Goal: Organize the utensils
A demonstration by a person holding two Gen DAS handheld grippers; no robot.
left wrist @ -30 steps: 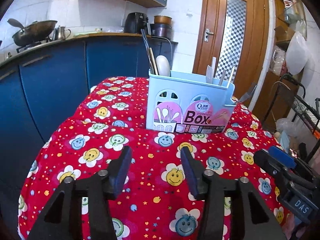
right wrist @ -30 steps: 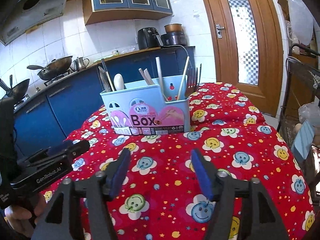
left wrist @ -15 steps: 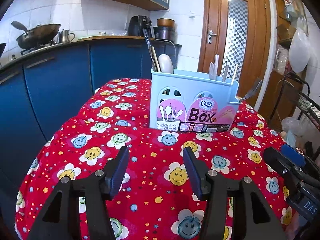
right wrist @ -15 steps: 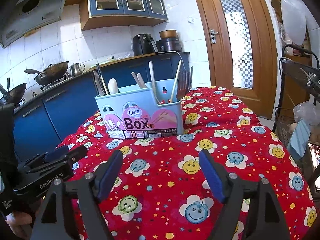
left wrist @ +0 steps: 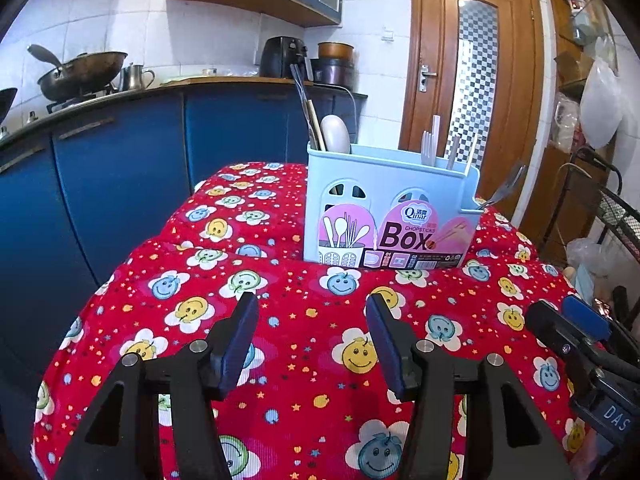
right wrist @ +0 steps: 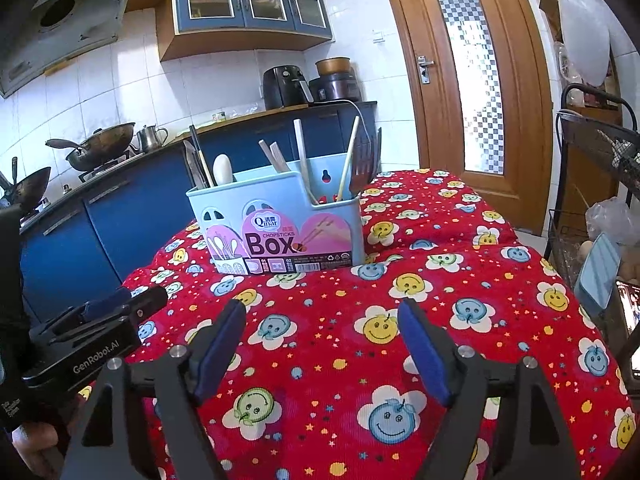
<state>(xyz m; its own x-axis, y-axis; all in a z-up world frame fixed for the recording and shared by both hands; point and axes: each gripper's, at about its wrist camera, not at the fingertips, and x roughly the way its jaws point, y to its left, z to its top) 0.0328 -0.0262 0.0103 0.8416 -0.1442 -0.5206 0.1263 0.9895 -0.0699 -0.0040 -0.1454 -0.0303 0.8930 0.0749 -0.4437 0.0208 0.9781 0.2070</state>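
Two tongs point(left wrist: 308, 332) point(right wrist: 320, 340) spread, empty, bare tablecloth point(right wrist: 340, 320) between them and utensil box point(right wrist: 280, 232)

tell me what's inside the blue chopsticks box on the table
Standing in the blue box: a white spoon, dark-handled utensils, pale chopsticks, a white stick and a fork. Their lower ends and the box floor are hidden by its walls.

Left tool point(left wrist: 310, 336), right tool point(right wrist: 322, 336): black frames, blue finger pads, silver screws; "GenRobot.AI", "DAS" markings.
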